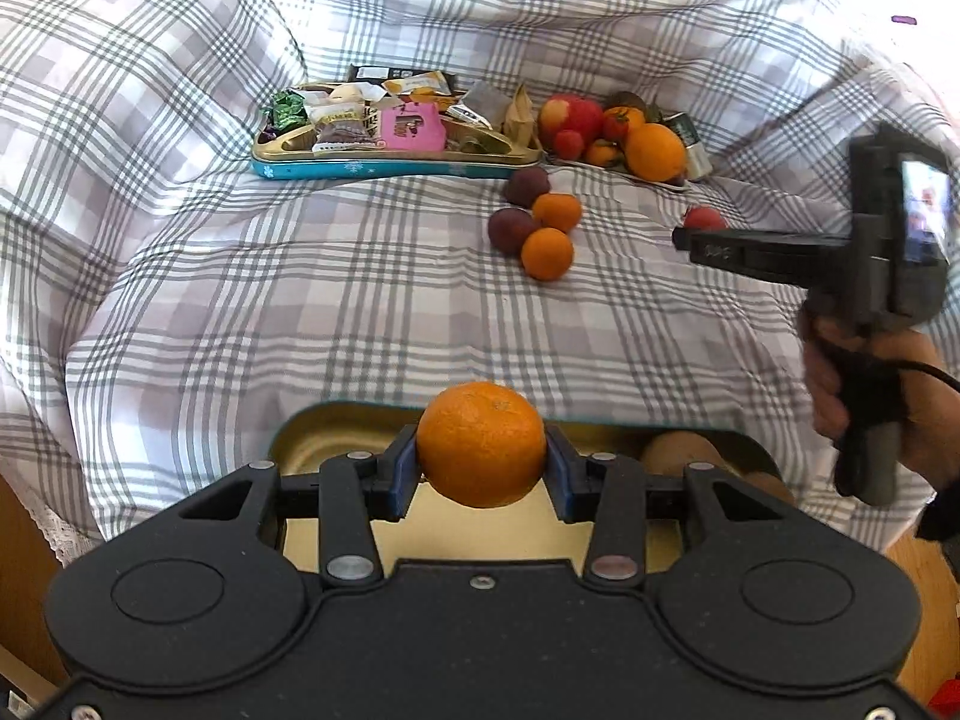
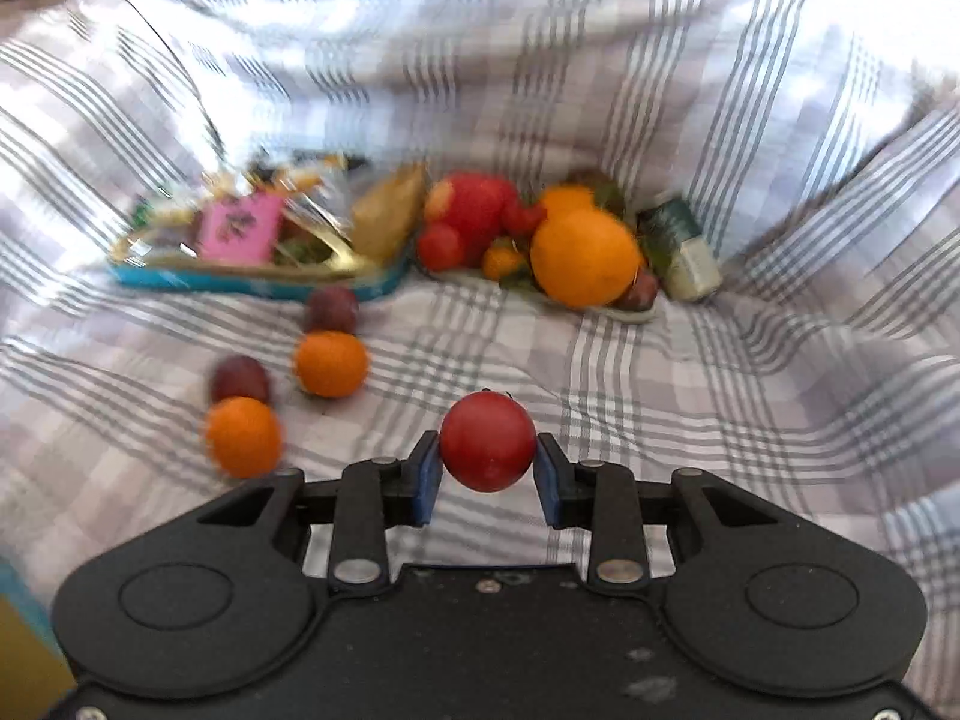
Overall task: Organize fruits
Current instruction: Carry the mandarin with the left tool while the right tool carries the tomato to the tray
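Left wrist view: left gripper [image 1: 481,461] jaws clamp a mandarin [image 1: 481,443] over a gold tin [image 1: 312,438] (likely the sorting spot) w/ brown fruit inside. Right gripper [image 2: 487,461] jaws pinch a red fruit [image 2: 487,441] above the checked cloth [image 2: 690,408]; loose fruit lies nearby.

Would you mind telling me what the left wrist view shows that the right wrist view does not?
Only the left wrist view shows the left gripper clamped on a mandarin above a gold tin, with the person's hand holding the other gripper. Only the right wrist view shows the right gripper around a red fruit. Both share the snack tray, the fruit pile and the checked cloth.
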Motion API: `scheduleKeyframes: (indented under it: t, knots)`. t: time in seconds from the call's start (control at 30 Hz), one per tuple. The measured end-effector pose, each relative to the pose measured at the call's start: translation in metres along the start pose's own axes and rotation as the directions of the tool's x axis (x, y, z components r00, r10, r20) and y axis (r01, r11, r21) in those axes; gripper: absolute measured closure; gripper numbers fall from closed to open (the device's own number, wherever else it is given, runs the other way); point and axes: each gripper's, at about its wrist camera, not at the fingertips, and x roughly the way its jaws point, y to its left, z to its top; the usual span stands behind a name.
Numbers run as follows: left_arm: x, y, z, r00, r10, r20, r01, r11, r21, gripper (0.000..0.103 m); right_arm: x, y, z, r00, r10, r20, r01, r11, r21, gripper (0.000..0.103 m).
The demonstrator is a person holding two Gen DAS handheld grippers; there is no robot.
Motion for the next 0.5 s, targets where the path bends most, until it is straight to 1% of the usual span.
scheduleKeyframes:
  t: [0.07, 0.17, 0.23, 0.3, 0.37, 0.4, 0.5]
  knots:
    - [-0.007, -0.002, -0.006, 1.0, -0.002, 0.007, 0.002, 1.0, 0.003, 0.053, -0.036, 0.007, -0.004, 0.998, 0.029, 0.061, -0.028, 0.999, -0.016, 0.069]
    - [-0.018, -0.003, -0.015, 1.0, 0.005, 0.026, -0.006, 1.0, 0.009, 0.053, -0.091, 0.018, -0.015, 0.986, 0.085, 0.141, -0.083, 0.996, -0.018, 0.069]
    - [-0.024, -0.003, -0.021, 0.999, 0.012, 0.037, -0.013, 1.0, 0.011, 0.053, -0.121, 0.025, -0.022, 0.978, 0.113, 0.174, -0.113, 0.994, -0.01, 0.069]
    - [-0.028, -0.003, -0.026, 0.999, 0.003, 0.042, -0.003, 1.0, 0.018, 0.053, -0.151, 0.03, -0.033, 0.968, 0.152, 0.199, -0.157, 0.988, 0.009, 0.069]
    - [-0.028, -0.002, -0.029, 0.999, -0.008, 0.035, 0.007, 1.0, 0.022, 0.053, -0.169, 0.032, -0.044, 0.961, 0.181, 0.21, -0.192, 0.981, 0.035, 0.069]
    - [-0.027, -0.002, -0.031, 1.0, -0.011, 0.026, 0.01, 1.0, 0.022, 0.053, -0.177, 0.033, -0.051, 0.961, 0.188, 0.203, -0.202, 0.978, 0.052, 0.069]
    - [-0.021, -0.004, -0.037, 1.0, -0.011, -0.002, 0.011, 1.0, 0.023, 0.053, -0.19, 0.039, -0.071, 0.975, 0.163, 0.149, -0.178, 0.98, 0.092, 0.069]
